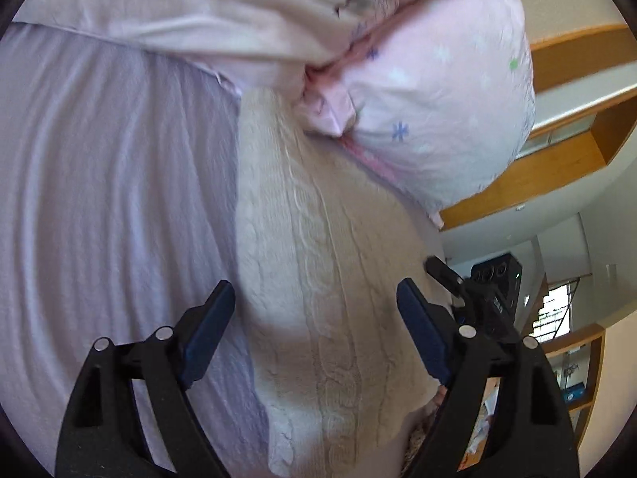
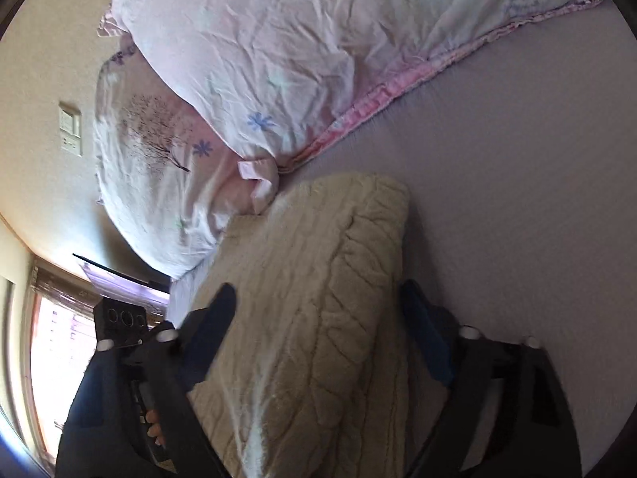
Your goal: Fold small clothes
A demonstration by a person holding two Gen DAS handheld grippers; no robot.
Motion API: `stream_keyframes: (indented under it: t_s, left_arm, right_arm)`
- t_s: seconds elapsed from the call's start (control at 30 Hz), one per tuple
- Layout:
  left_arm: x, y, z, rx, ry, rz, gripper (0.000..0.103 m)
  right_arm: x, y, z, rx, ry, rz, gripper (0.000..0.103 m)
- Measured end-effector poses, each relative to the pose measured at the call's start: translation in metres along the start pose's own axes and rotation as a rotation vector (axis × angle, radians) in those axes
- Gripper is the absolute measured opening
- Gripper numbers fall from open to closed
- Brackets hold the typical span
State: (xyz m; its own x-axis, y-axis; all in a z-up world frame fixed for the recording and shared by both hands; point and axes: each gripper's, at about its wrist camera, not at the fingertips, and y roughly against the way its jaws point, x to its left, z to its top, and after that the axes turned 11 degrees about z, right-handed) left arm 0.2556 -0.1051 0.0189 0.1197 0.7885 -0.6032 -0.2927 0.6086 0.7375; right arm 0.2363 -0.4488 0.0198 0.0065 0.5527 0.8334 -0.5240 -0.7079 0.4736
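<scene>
Only rightward: wall switch (image 2: 70, 127), leftward: wooden shelves (image 1: 573, 111), cream sweater (image 1: 318, 263).

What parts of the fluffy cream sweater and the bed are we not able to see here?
- Cream sweater, left wrist view: its near end is cut off by the bottom edge.
- Sweater, right wrist view: the left finger covers one edge.
- Pillow, right wrist view: partly hidden under the quilt.

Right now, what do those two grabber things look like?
Both the left gripper and the right gripper look alike: black plastic frames shaped like forks, two dark blue flat fingers each, and small round silver bolts at the joints. No cables or sleeves show.
</scene>
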Motion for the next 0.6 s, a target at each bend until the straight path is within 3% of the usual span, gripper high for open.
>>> stream_keyframes:
  t_s: [0.07, 0.1, 0.2, 0.27, 0.37, 0.43, 0.5, 0.53, 0.6]
  left_arm:
    - [-0.003, -0.008, -0.004, -0.028, -0.003, -0.007, 0.078]
    - [-0.004, -0.012, -0.003, -0.036, 0.000, -0.009, 0.073]
    - [0.010, -0.003, -0.006, -0.046, 0.001, -0.085, 0.041]
    - [0.016, 0.016, -0.005, -0.050, -0.020, -0.115, 0.038]
    - [0.024, 0.057, -0.003, -0.146, -0.098, -0.034, 0.038]
    - [0.030, 0.072, 0.009, -0.190, -0.142, 0.102, 0.045]
    - [0.042, 0.081, 0.016, -0.216, -0.137, 0.248, 0.053]
    - [0.048, 0.089, 0.014, -0.250, -0.119, 0.284, 0.053]
    - [0.055, 0.109, 0.004, -0.312, -0.124, 0.265, 0.072]
  right_arm:
    - [-0.004, -0.003, -0.001, 0.014, -0.017, 0.025, 0.046]
    - [-0.007, -0.003, -0.002, 0.009, -0.028, 0.044, 0.045]
    - [0.002, -0.001, -0.004, -0.020, -0.022, 0.109, 0.038]
    - [0.021, -0.007, -0.007, -0.011, 0.019, 0.163, 0.034]
    - [0.061, -0.038, -0.011, 0.046, 0.125, 0.185, 0.027]
    - [0.078, -0.062, -0.010, 0.051, 0.185, 0.151, 0.028]
    - [0.089, -0.078, -0.010, 0.057, 0.236, -0.001, 0.039]
    - [0.089, -0.076, -0.012, 0.056, 0.221, -0.009, 0.043]
    - [0.088, -0.058, -0.021, 0.041, 0.178, 0.099, 0.063]
